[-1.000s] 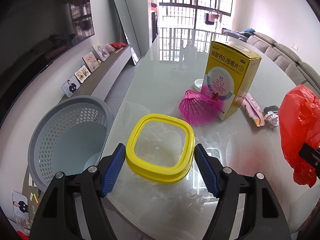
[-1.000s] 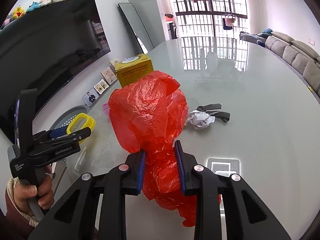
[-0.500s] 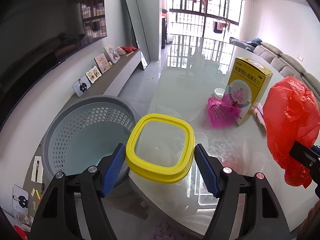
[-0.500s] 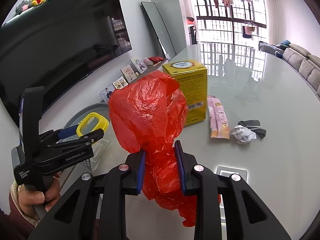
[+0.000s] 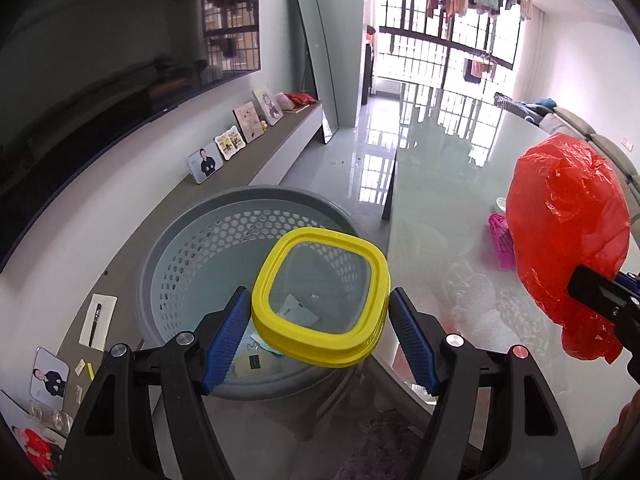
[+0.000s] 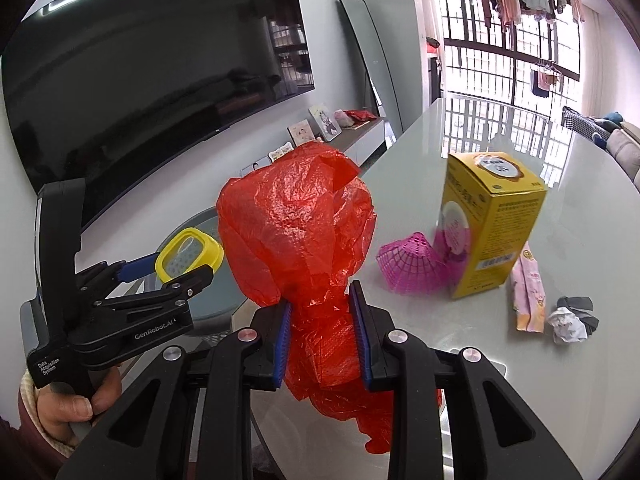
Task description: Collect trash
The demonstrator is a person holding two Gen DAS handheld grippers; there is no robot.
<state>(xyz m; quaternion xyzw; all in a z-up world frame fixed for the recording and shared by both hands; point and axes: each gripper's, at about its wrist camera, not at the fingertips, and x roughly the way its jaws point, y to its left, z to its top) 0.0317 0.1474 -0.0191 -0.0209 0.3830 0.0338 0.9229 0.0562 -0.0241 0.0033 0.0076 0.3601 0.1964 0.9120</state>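
Left wrist view: left hand-held gripper (image 5: 320, 330) clamps a yellow-rimmed lid (image 5: 321, 295); right hand-held gripper (image 6: 323, 328) pinches a red bag (image 6: 296, 220).

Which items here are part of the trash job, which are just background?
Job:
- yellow lid, held in the left gripper
- red bag, held in the right gripper
- grey basket
- yellow box
- pink net
- sachet
- crumpled paper

Background:
- TV
- mirror
- photo frames
- sofa

Yellow-rimmed lid (image 5: 322, 298) above grey basket (image 5: 192, 256); crumpled red bag (image 6: 296, 232) aloft.
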